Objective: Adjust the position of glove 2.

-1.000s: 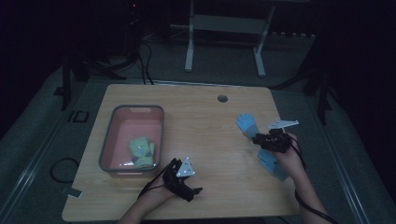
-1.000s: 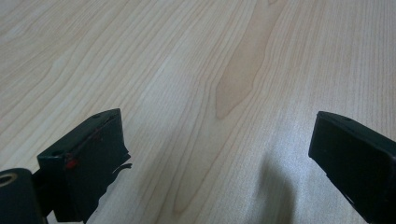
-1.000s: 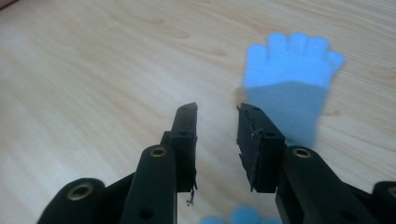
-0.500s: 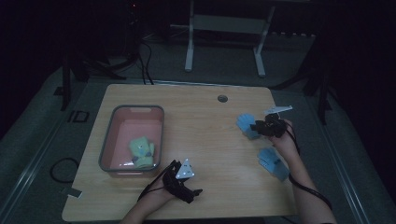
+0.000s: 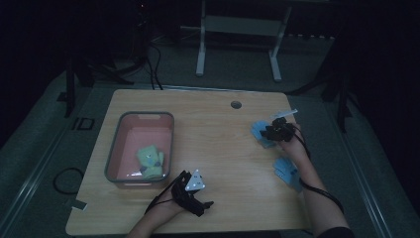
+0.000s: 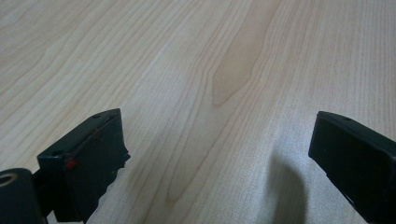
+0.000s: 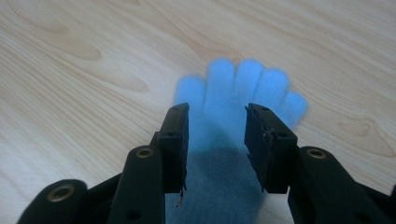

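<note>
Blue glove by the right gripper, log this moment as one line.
right gripper: jaws just opening, astride blue glove | left gripper: open on table | green gloves: in bin

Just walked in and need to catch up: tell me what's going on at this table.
A person works at a wooden table with a gripper in each hand. The right gripper is poised over a blue glove lying flat near the table's right side; its jaws have just been opening and straddle the glove without pressing it. A second blue glove lies nearer the person. The left gripper rests open over bare wood. A grey bin at the left holds green gloves.
</note>
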A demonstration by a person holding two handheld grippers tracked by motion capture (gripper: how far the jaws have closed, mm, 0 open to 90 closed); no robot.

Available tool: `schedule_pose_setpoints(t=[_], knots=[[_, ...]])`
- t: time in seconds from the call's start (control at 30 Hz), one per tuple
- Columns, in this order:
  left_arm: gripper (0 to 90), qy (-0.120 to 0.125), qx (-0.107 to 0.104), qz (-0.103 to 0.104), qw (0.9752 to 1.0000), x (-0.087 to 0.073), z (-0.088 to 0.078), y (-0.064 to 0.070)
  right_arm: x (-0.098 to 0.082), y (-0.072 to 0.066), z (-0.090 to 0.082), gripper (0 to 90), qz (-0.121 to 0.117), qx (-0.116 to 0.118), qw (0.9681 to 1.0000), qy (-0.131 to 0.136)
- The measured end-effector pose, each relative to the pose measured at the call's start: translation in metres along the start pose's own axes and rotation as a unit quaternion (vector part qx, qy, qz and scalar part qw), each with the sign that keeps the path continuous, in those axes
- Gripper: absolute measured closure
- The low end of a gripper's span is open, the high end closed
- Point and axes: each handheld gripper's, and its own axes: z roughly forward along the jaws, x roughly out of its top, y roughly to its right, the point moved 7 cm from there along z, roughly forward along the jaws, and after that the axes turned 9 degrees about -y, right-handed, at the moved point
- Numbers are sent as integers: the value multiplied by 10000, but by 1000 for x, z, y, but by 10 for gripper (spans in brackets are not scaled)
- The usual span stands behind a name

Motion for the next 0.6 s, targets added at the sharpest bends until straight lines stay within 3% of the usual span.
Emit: schedule_pose_setpoints(t=[0.13, 0.27, 0.43, 0.6], knots=[[41, 35, 52, -8, 10000, 0, 0, -1, -7, 1, 11, 596, -97, -103, 9996, -245], [41, 27, 50, -4, 10000, -1, 0, -1, -10, 1, 14, 629, 3, -56, 9998, -179], [41, 17, 74, 39, 10000, -1, 0, 0, -12, 0, 15, 771, 253, 73, 9996, -103], [41, 8, 92, -7, 10000, -1, -1, -2, -10, -1, 15, 811, 579, 69, 9981, -198]])
